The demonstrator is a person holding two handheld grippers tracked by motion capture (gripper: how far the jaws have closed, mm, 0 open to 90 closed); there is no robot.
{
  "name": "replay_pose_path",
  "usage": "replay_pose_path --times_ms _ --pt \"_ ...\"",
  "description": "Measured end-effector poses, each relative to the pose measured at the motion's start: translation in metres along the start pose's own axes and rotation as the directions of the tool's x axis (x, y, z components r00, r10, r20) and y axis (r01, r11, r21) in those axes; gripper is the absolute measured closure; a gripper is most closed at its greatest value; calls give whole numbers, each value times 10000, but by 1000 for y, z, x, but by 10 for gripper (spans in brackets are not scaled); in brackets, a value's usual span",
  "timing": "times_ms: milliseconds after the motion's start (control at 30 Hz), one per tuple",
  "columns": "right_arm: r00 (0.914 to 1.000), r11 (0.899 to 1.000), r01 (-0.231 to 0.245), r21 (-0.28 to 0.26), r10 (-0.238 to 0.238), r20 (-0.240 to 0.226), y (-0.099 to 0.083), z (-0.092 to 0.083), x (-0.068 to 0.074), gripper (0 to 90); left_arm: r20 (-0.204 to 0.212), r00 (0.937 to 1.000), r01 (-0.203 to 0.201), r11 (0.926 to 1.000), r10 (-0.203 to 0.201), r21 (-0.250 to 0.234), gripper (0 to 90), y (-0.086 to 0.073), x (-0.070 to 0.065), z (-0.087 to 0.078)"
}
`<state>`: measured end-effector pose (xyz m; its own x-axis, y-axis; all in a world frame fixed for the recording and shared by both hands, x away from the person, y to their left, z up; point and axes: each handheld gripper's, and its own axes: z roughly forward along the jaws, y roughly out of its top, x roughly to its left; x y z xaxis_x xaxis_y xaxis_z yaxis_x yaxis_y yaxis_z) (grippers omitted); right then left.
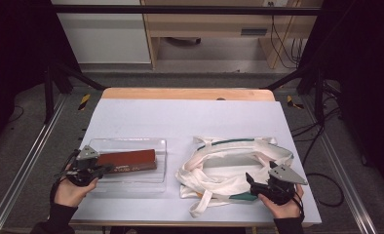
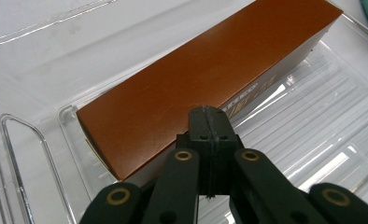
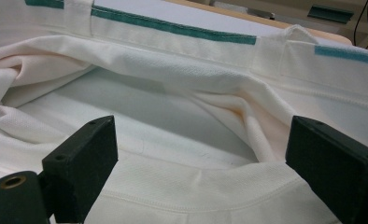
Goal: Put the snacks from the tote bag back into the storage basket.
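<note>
Box [image 1: 127, 161], long and brown, lies in a clear tray [image 1: 126, 184] on the left of the bench [image 1: 180, 117], its length running across the tray. It looks like light cardboard: stiff along its long faces, likely to dent if squeezed hard, and smooth enough to slip. The best hold, I judge, is across its narrow width near the middle, so it does not tip from one end.

Left tongs [image 2: 208, 122] are clenched with nothing between them, their tips over the near long side of the box [image 2: 210, 70]; they would have to spread before they could take it. The tray walls [image 2: 28, 135] stand close around the box and leave little room for a jaw at its end.

Right tongs [image 3: 201, 154] are spread wide at the near rim of a white cloth bag [image 1: 229, 165] with green trim, which lies slack and crumpled beside the tray. Its mouth [image 3: 140, 112] gapes but sags, and loose straps [image 1: 202, 202] trail toward the bench edge; soft cloth like this may fold shut or snag.
</note>
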<state>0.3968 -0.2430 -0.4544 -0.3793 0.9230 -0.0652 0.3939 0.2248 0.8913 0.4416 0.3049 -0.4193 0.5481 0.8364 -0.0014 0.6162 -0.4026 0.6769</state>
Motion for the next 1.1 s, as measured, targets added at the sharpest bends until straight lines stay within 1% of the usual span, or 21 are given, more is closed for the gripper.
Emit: replay_pose_path --times_ms 333,500,667,1100 --pt "10000 10000 -4 15 4 -16 0 0 0 99 -157 9997 167 9998 -168 -111 895 -2 3 2" --pt "10000 10000 -9 24 9 -18 0 0 0 98 -122 9997 215 9997 -217 -140 896 -2 4 2" --pt "10000 10000 -2 12 2 -3 0 0 0 98 -203 9994 293 9994 -297 -200 895 -3 5 3" --pt "10000 10000 -12 25 13 -16 0 0 0 98 -211 9992 323 9992 -328 -250 875 -3 6 3"
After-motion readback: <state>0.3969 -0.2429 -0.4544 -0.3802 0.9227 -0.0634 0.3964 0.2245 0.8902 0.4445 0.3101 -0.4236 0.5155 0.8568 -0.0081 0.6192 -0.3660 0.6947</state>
